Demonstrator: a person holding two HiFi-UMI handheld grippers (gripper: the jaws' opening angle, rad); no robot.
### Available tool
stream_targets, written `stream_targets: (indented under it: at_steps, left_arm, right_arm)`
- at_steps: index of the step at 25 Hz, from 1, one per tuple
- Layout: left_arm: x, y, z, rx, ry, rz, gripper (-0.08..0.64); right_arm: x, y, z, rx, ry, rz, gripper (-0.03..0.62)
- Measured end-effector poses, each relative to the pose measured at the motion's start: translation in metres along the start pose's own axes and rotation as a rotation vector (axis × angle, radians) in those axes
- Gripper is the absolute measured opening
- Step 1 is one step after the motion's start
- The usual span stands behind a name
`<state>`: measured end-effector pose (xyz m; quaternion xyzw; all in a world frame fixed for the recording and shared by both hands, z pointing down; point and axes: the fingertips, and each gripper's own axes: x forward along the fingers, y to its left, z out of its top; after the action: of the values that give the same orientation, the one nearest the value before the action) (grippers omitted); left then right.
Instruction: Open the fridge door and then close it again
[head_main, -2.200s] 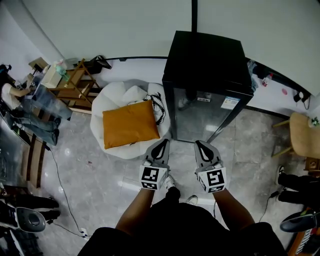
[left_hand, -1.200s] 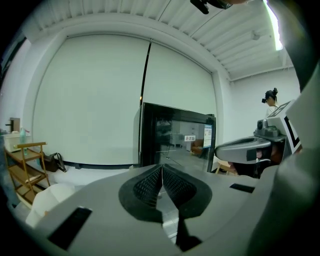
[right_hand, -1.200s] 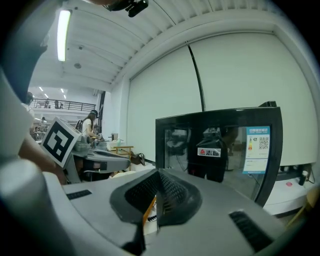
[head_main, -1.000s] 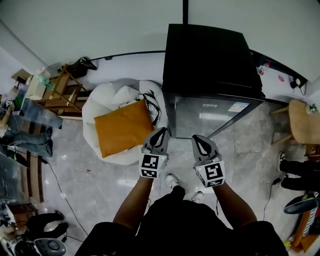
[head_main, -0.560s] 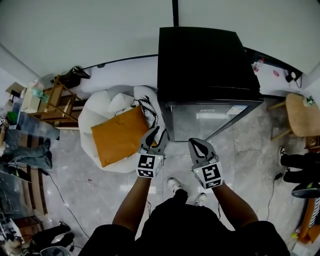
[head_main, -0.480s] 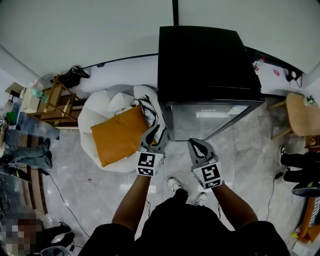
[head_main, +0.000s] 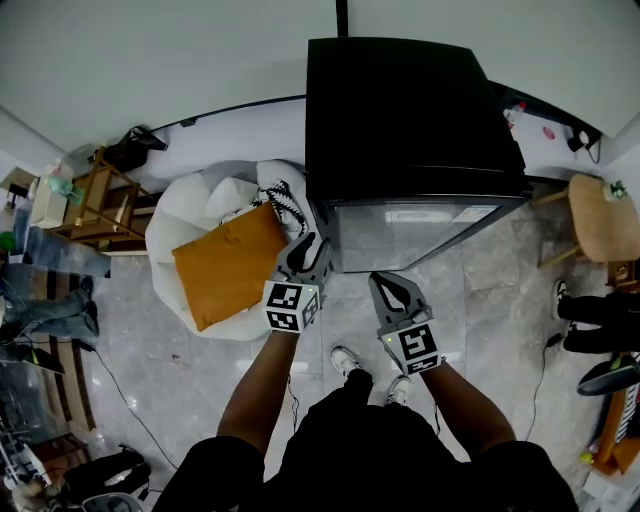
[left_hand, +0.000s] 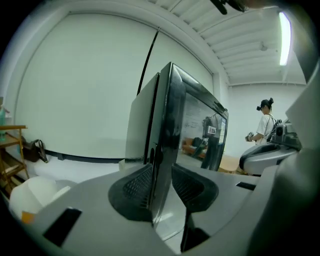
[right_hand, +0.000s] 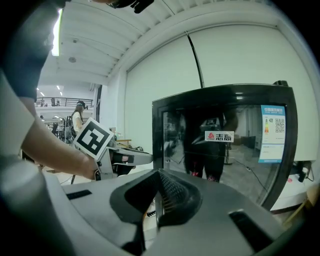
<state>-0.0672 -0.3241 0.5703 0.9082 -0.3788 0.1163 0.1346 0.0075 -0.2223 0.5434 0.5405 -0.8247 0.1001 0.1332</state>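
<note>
A black fridge (head_main: 410, 110) stands against the wall, its glass door (head_main: 420, 232) closed. My left gripper (head_main: 308, 247) is at the door's left front corner. In the left gripper view its jaws (left_hand: 161, 185) are opening, and the door's left edge (left_hand: 165, 125) stands in the gap between them, with the pads apart from it. My right gripper (head_main: 385, 285) hangs a little back from the door's front, shut and empty. In the right gripper view its pads (right_hand: 159, 192) meet, and the glass door (right_hand: 225, 140) fills the view ahead.
A white beanbag (head_main: 190, 215) with an orange cushion (head_main: 225, 262) lies left of the fridge, close to my left gripper. A wooden rack (head_main: 95, 195) stands further left and a round wooden stool (head_main: 600, 215) at right. Another person (left_hand: 264, 122) stands far off.
My left gripper has moved forward to the fridge door's left edge and its jaws have gone from shut to open. The right gripper has barely moved.
</note>
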Motion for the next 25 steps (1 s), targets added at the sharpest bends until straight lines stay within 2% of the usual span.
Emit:
stream_targets:
  at_steps: [2,10,16,21,25]
  left_arm:
    - [0.004,0.0,-0.001,-0.005,-0.001,-0.006,0.138]
    - [0.017,-0.002,0.008,0.079,0.005,-0.008,0.144]
    - [0.016,-0.002,0.007,0.106,0.031,-0.024,0.135]
    - [0.016,-0.002,0.007,0.102,0.039,-0.026,0.127]
    - [0.014,-0.003,0.007,0.095,0.04,-0.009,0.123]
  right_arm:
    - [-0.001,0.001,-0.002,-0.008,0.007,0.005,0.011]
    - [-0.005,0.001,-0.007,-0.016,0.021,0.005,0.011]
    - [-0.004,0.002,-0.006,-0.014,0.012,0.011,0.011]
    - [-0.007,0.002,-0.007,-0.004,0.006,0.013,0.011]
    - [-0.01,0.014,-0.008,0.009,-0.015,0.054,0.011]
